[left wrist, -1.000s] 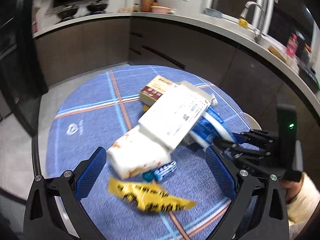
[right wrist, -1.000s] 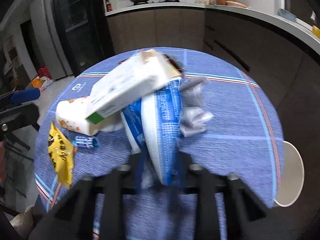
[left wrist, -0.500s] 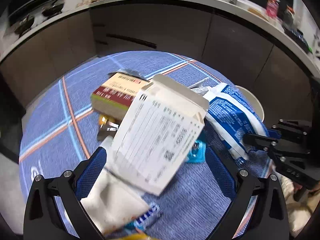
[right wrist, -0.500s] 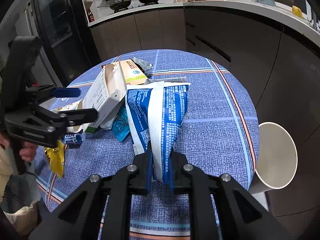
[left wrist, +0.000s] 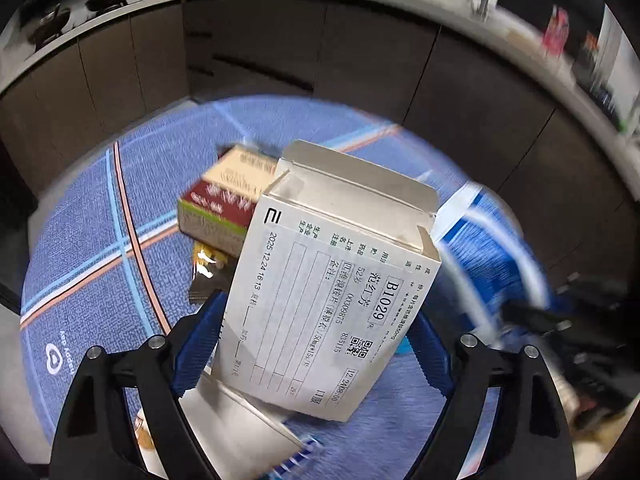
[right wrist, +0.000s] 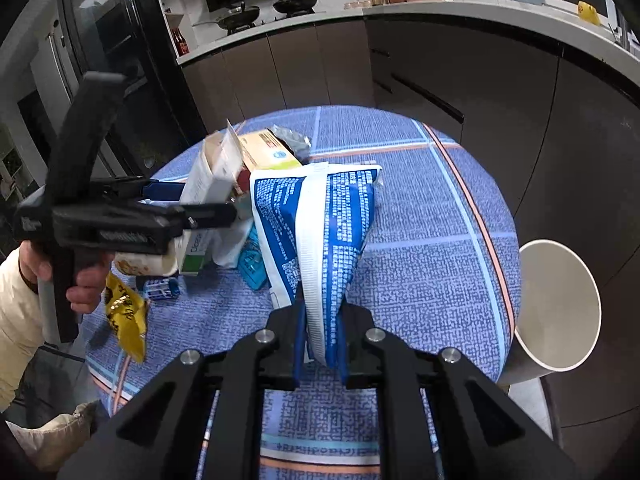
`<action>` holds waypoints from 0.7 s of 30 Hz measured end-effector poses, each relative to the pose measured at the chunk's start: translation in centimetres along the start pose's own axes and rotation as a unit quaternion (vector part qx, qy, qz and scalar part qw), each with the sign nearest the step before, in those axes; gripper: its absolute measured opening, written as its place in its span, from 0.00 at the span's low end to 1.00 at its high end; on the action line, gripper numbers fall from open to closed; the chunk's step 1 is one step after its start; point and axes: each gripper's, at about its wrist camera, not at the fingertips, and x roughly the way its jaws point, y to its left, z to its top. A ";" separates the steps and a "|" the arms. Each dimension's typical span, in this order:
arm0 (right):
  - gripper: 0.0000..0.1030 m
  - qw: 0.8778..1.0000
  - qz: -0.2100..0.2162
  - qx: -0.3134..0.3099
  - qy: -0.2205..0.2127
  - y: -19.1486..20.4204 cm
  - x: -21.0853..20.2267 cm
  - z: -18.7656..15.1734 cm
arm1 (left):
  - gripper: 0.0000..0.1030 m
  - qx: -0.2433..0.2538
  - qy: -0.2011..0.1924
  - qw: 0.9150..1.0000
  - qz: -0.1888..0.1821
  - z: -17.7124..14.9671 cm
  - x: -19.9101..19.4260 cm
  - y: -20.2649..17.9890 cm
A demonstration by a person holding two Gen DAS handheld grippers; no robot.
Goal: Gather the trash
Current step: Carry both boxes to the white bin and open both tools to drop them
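Note:
My right gripper (right wrist: 319,344) is shut on a blue and white plastic bag (right wrist: 316,232) and holds it upright above the round blue table (right wrist: 420,264). My left gripper (left wrist: 308,332) has its blue fingers (left wrist: 196,336) on both sides of a white medicine box (left wrist: 324,300) with an open top flap; the box also shows in the right wrist view (right wrist: 208,192), tilted up. A red and cream box (left wrist: 224,200) lies behind it. A yellow wrapper (right wrist: 126,312) and a small blue wrapper (right wrist: 160,290) lie at the table's left edge.
A white round bin (right wrist: 560,308) stands beside the table's right edge. A white pouch (right wrist: 144,266) and a teal packet (right wrist: 252,260) lie under the boxes. Dark kitchen cabinets (right wrist: 440,80) curve behind the table.
My left gripper has moved in around the white medicine box and closed its fingers against it. My right gripper has lifted the blue bag a little higher.

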 end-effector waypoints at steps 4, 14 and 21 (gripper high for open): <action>0.12 1.000 0.010 -0.001 -0.017 0.4 -1.6 0.5 | 0.79 -0.017 -0.033 0.999 -0.023 0.8 -3.1 -0.4; 0.12 0.994 -0.030 0.025 -0.099 -2.7 -8.5 1.8 | 0.79 0.008 -0.087 0.995 -0.056 4.1 -7.3 -6.4; 0.12 0.984 -0.103 0.097 -0.109 -11.7 -9.9 -0.3 | 0.79 0.050 -0.074 0.991 -0.102 7.2 -2.9 -15.9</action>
